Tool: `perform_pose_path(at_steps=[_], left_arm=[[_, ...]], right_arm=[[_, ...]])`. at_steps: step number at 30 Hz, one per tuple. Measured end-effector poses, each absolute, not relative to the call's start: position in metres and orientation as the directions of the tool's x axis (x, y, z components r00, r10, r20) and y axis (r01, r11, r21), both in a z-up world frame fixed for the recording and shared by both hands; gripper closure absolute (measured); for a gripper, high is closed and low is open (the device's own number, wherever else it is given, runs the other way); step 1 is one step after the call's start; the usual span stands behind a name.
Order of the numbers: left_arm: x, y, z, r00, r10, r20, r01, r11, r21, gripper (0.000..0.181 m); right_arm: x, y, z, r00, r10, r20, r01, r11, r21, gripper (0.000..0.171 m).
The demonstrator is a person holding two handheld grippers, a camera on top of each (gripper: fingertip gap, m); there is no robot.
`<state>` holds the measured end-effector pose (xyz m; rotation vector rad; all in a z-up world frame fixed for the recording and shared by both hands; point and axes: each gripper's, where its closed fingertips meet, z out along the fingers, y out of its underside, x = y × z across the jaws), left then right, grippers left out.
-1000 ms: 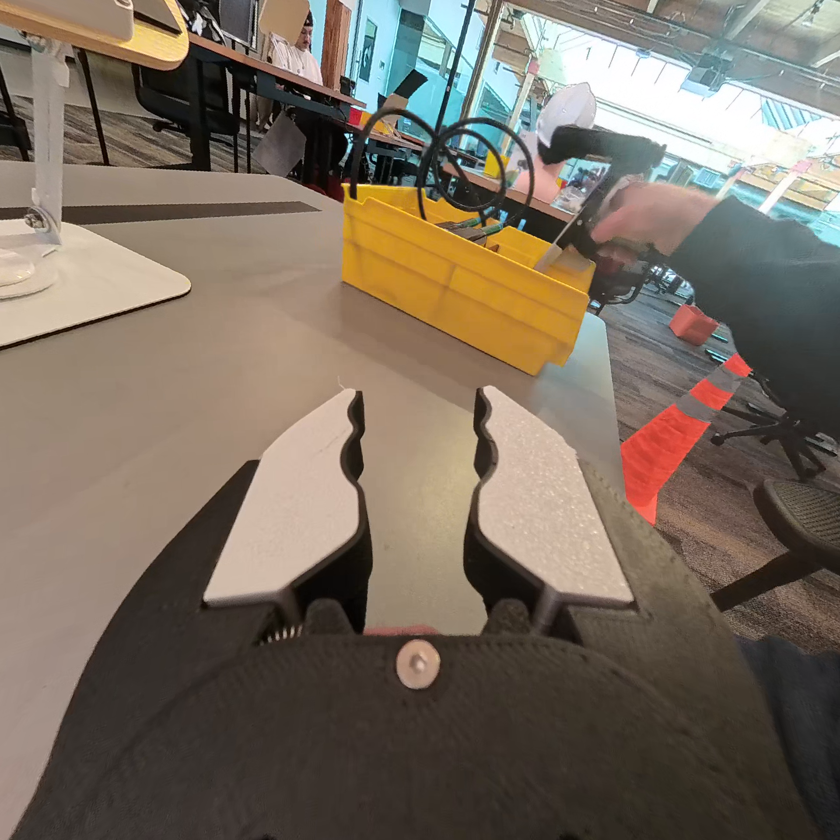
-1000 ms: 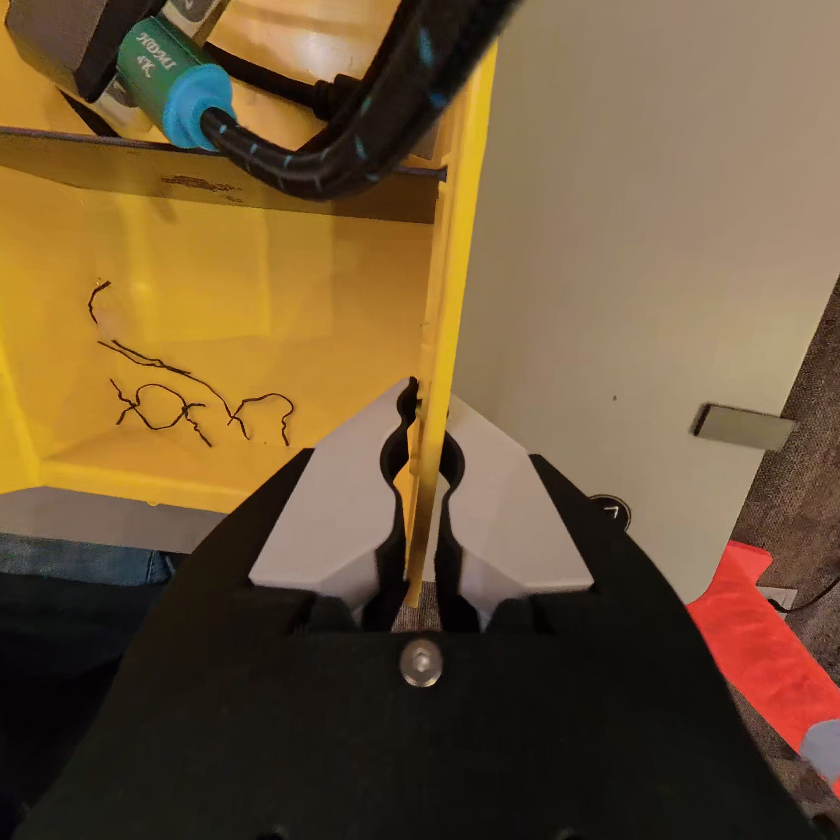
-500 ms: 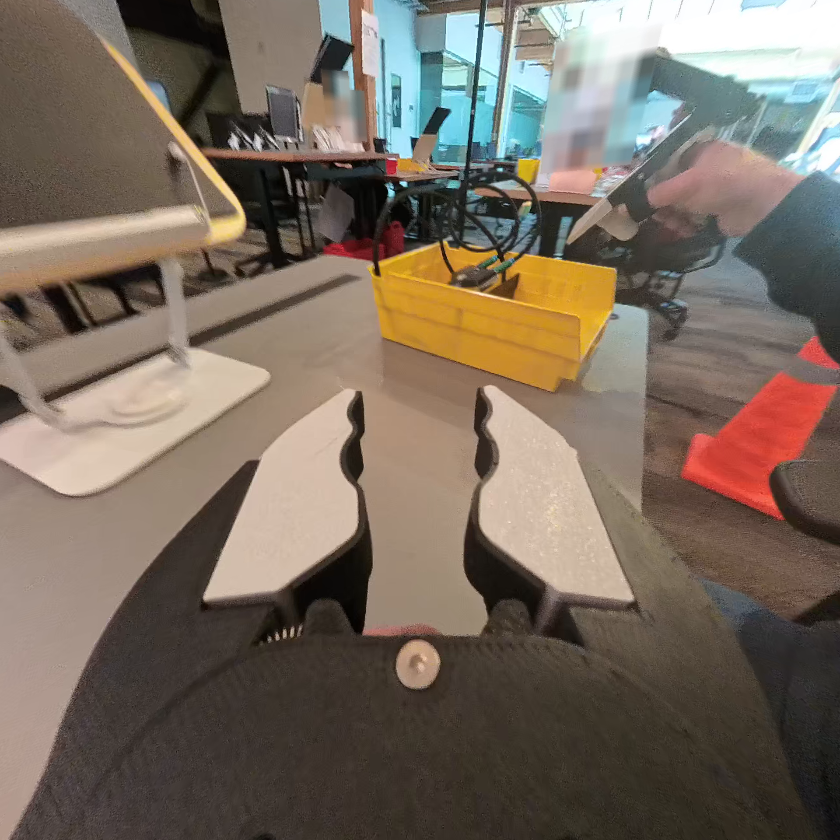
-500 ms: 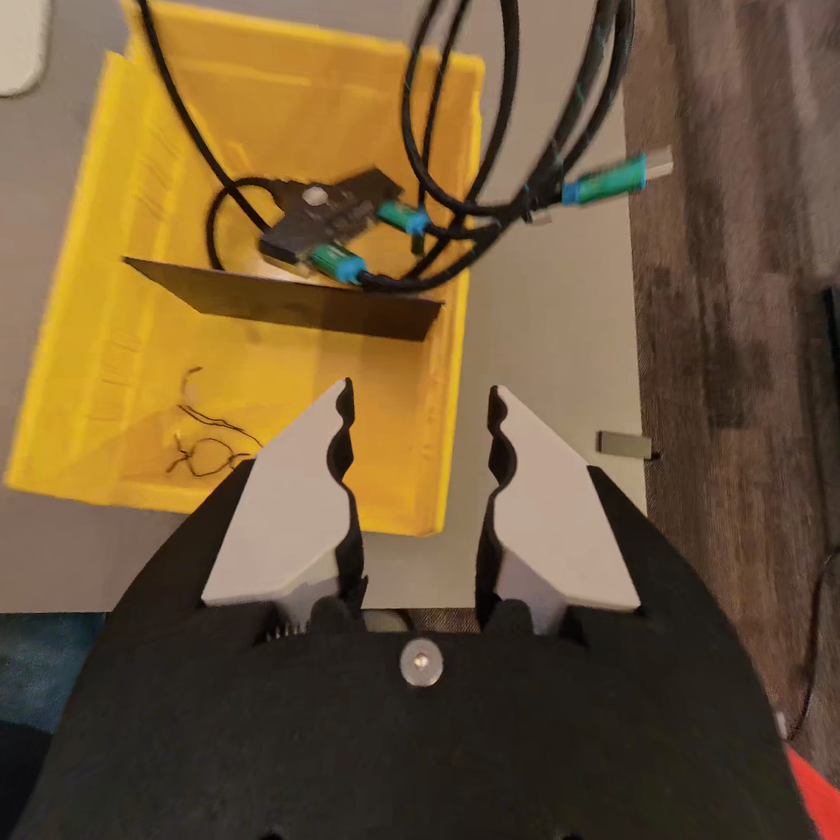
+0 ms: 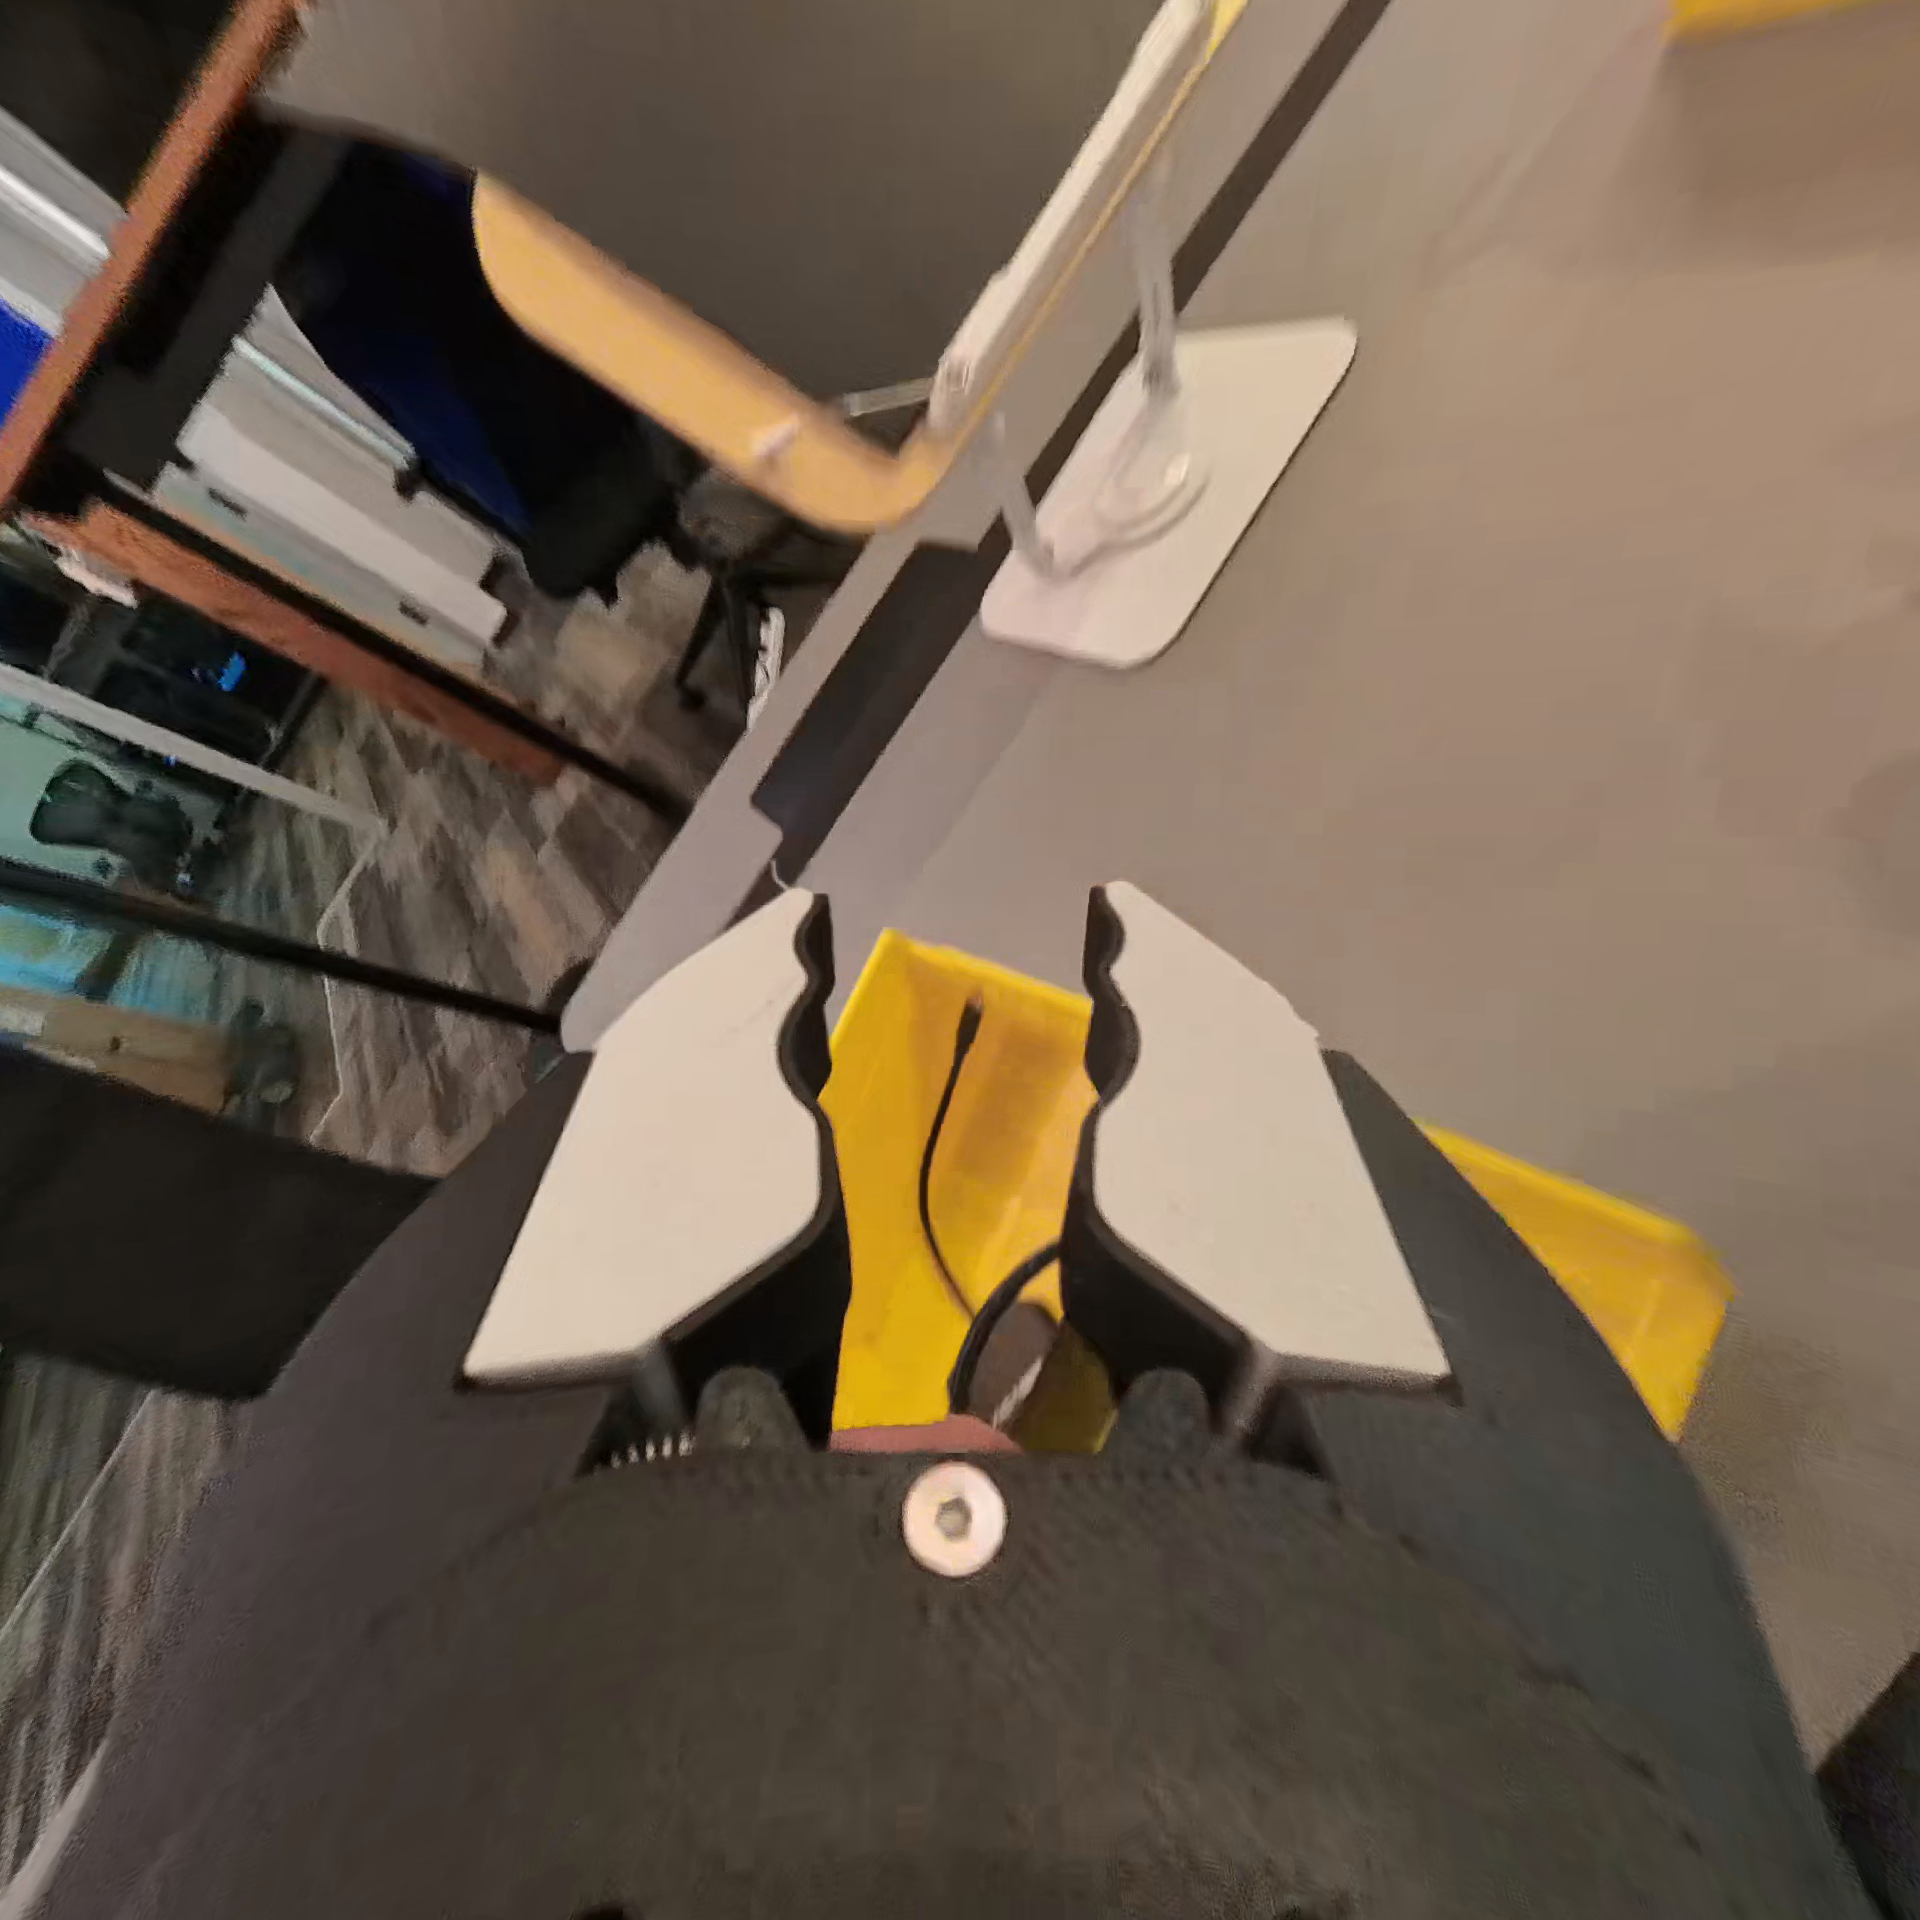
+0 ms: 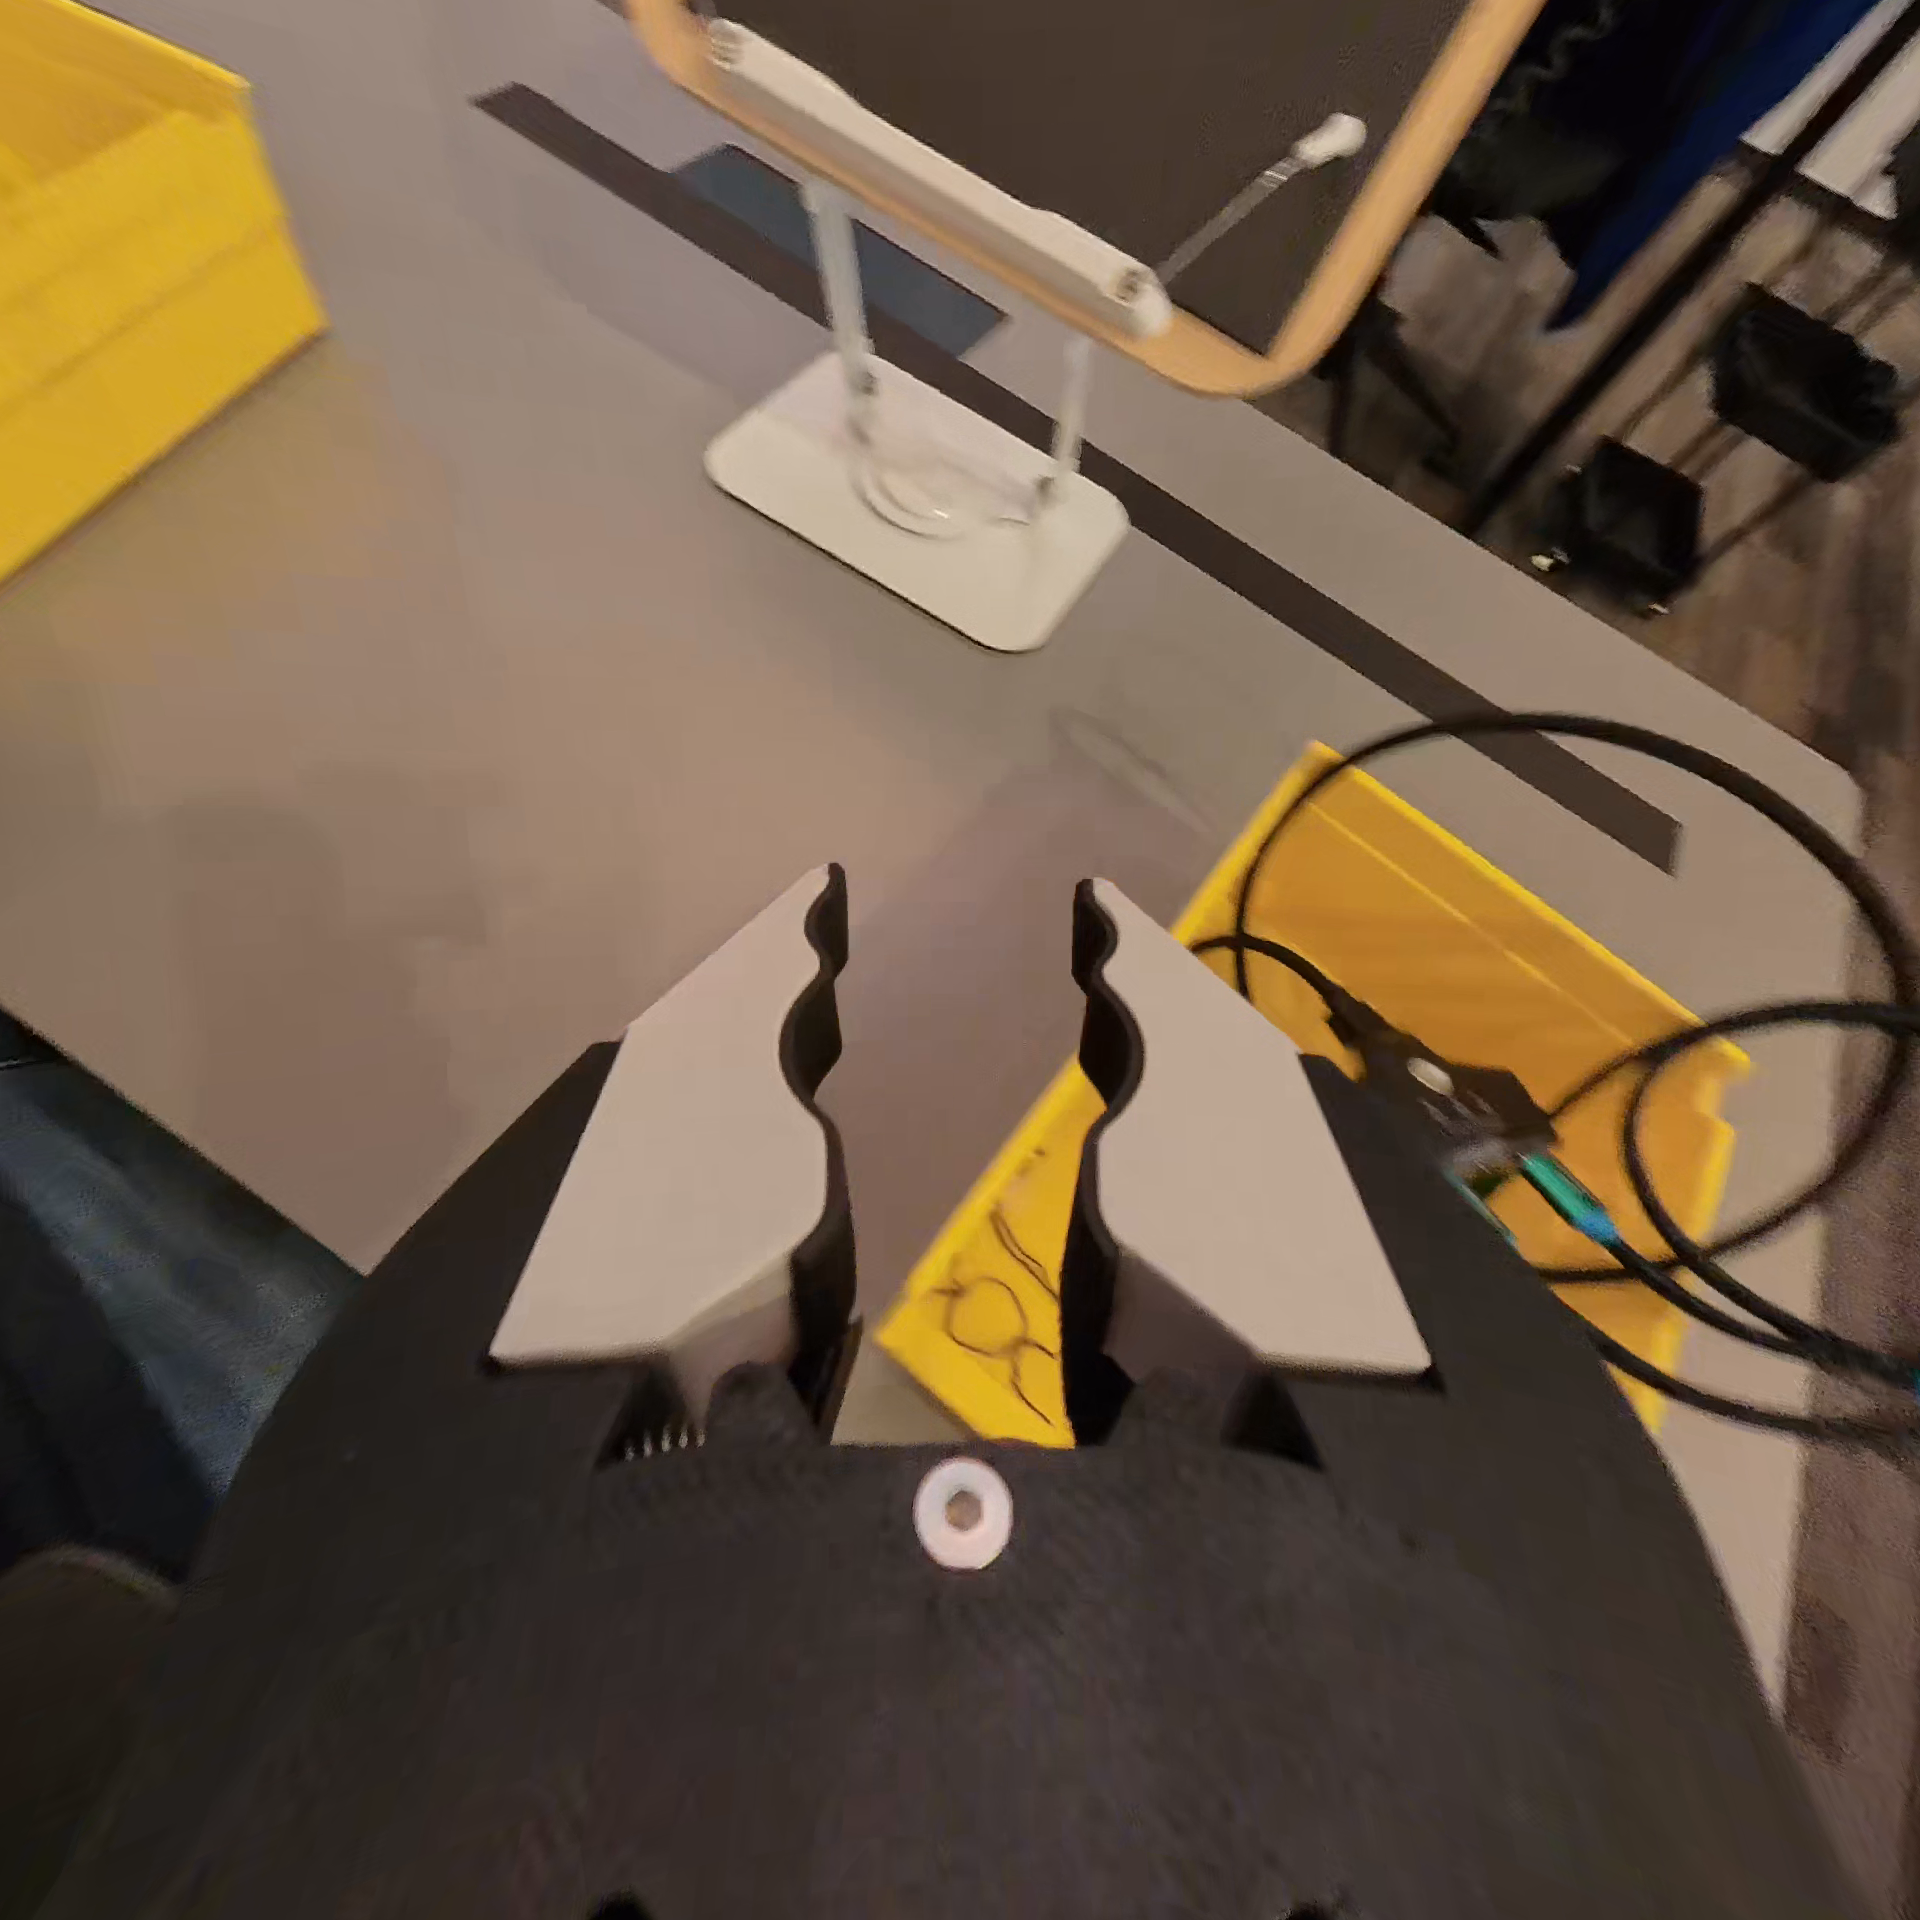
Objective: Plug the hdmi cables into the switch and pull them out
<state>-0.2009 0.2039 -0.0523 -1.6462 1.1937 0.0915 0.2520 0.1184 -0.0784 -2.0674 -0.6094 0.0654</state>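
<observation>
A yellow bin [image 6: 1382, 914] stands on the grey table at the right of the right wrist view. In it lies the small black switch [image 6: 1455, 1091] with a green-ended HDMI plug [image 6: 1558, 1195] at its side. Black cables [image 6: 1766, 935] loop up out of the bin. My right gripper [image 6: 956, 883] is open and empty, above the table just left of the bin. My left gripper [image 5: 956, 914] is open and empty, right above the same bin [image 5: 1558, 1247]. Between its fingers I see a thin black cable [image 5: 935, 1132] and a dark piece [image 5: 1013, 1361], blurred.
A white stand [image 6: 914, 520] holding a wood-rimmed dark panel [image 6: 1039, 62] is at the back of the table; it also shows in the left wrist view [image 5: 1164, 499]. A second yellow bin [image 6: 125, 260] is at the far left. The table edge and floor are to the right. The left gripper's tips are roughly 45 cm from the right gripper's. The right tips stand about 25 cm off the small black switch [image 6: 1455, 1091].
My right gripper let go of the bin's wall, opened and drew up and away to the left. My left gripper swung from low over the table to above the bin.
</observation>
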Motion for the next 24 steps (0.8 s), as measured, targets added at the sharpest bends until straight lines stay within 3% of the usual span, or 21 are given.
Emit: perform_pose_path(at_steps=[8,18,24], left_arm=[[-0.301,0.248,-0.1,0.592,-0.64,-0.49,-0.764,-0.25,-0.595,0.136],[-0.313,0.284,-0.176,0.603,-0.734,-0.312,-0.772,-0.439,-0.46,0.137],[-0.32,0.305,-0.245,0.682,-0.715,-0.152,-0.729,-0.652,-0.206,0.146]], right_arm=[[0.176,0.117,-0.108,0.782,0.613,0.114,0.439,-0.412,-0.798,0.132],[0.124,0.107,-0.148,0.701,0.713,0.023,0.474,-0.442,-0.762,0.133],[0.106,0.101,-0.165,0.671,0.74,-0.034,0.472,-0.462,-0.751,0.133]])
